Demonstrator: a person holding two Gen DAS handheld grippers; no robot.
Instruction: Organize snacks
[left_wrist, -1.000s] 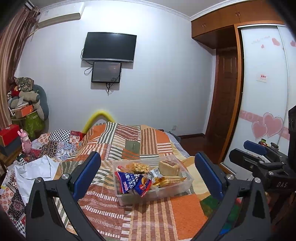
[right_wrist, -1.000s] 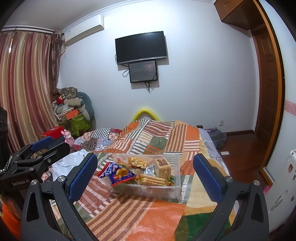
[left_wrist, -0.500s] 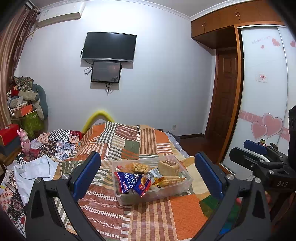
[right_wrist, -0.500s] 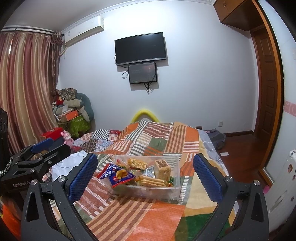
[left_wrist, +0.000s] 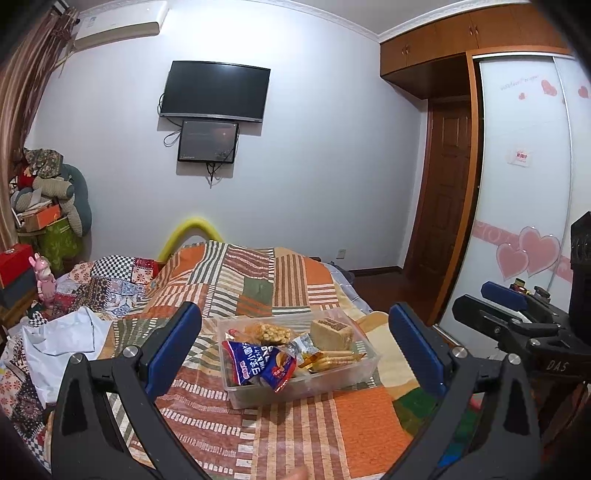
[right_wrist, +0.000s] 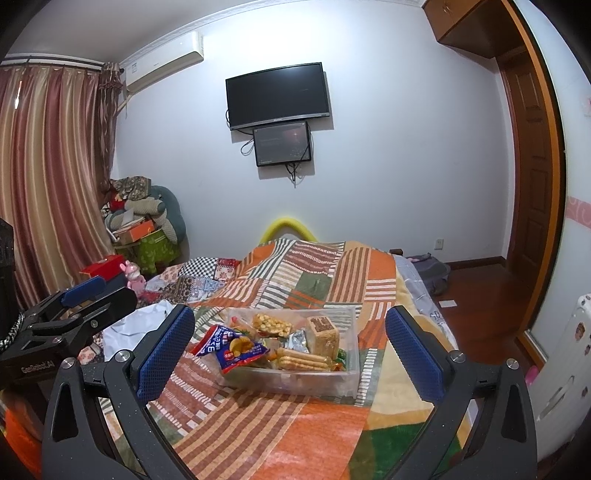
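Clear plastic snack box on striped patchwork bed, at 12 o'clock; left gripper and right gripper jaws wide, empty.

Support: a bed covered by a patchwork blanket of orange, green and striped squares.
Near middle: a clear plastic bin of snacks rests directly on the blanket.
Left side: a white cloth lies crumpled on a checked and floral quilt.
Far end: a yellow curved rail rises behind the blanket's edge.
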